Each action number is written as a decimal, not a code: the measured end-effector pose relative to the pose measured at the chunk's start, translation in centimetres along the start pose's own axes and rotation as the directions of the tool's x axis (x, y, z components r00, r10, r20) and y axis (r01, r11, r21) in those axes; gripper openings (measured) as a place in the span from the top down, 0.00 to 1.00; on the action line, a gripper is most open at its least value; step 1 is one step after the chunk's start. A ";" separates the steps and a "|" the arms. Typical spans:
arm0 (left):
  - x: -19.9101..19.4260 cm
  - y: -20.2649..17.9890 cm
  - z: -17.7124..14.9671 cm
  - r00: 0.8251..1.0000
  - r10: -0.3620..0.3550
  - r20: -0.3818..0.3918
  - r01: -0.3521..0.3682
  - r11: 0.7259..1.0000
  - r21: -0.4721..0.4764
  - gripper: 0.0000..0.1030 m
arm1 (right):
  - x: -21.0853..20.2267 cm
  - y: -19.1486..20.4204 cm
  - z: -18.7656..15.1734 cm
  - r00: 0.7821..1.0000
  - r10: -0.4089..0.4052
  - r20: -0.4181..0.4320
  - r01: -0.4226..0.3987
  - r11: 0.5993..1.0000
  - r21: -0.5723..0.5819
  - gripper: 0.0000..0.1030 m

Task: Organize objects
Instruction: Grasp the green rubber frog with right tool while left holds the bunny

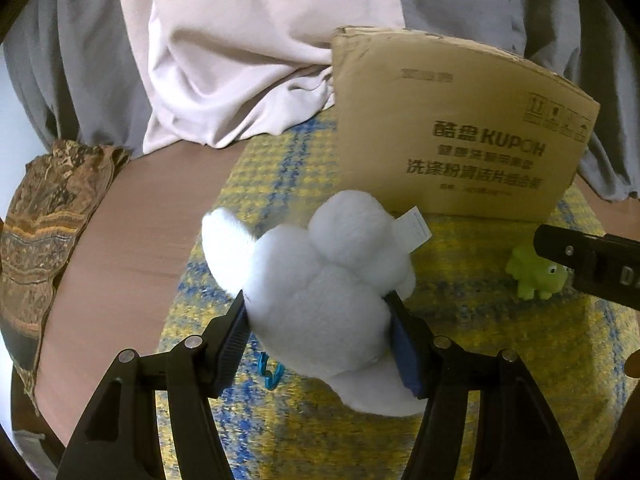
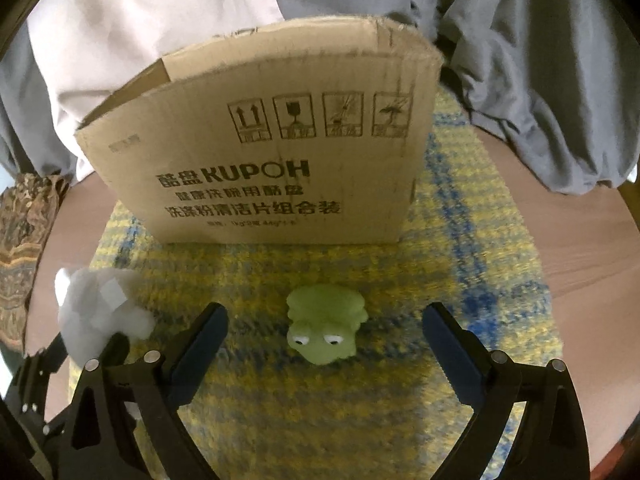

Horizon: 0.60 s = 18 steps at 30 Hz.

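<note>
My left gripper [image 1: 318,312] is shut on a white plush toy [image 1: 320,296] and holds it over the yellow and blue mat [image 1: 500,340]; the toy also shows in the right wrist view [image 2: 96,312]. A small green frog toy [image 2: 324,328] sits on the mat between the fingers of my right gripper [image 2: 324,316], which is open and not touching it. The frog also shows in the left wrist view [image 1: 536,274]. An open cardboard box [image 2: 272,148] stands upright just behind the frog; it also shows in the left wrist view [image 1: 460,128].
A small blue clip [image 1: 270,372] lies on the mat under the plush toy. The mat lies on a brown table [image 1: 132,240]. A patterned cloth [image 1: 44,216] sits at the left edge. Pink fabric [image 1: 248,48] and grey fabric [image 2: 540,80] hang behind the box.
</note>
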<state>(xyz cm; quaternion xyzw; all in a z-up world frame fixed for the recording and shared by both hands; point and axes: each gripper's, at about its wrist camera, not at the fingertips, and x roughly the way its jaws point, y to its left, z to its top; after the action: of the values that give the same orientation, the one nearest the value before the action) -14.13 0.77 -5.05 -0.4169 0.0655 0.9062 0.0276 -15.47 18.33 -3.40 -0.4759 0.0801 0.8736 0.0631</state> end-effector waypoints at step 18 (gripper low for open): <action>0.1 -0.2 -0.3 1.000 0.001 0.000 -0.001 1.000 0.000 0.39 | 3.9 0.3 -0.1 0.996 -0.009 -0.086 0.008 1.000 -0.008 0.49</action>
<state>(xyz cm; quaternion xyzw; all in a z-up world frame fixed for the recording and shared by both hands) -13.98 0.94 -5.34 -0.4170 0.0657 0.9061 0.0271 -17.57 18.12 -6.70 -0.5136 0.0775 0.8523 0.0615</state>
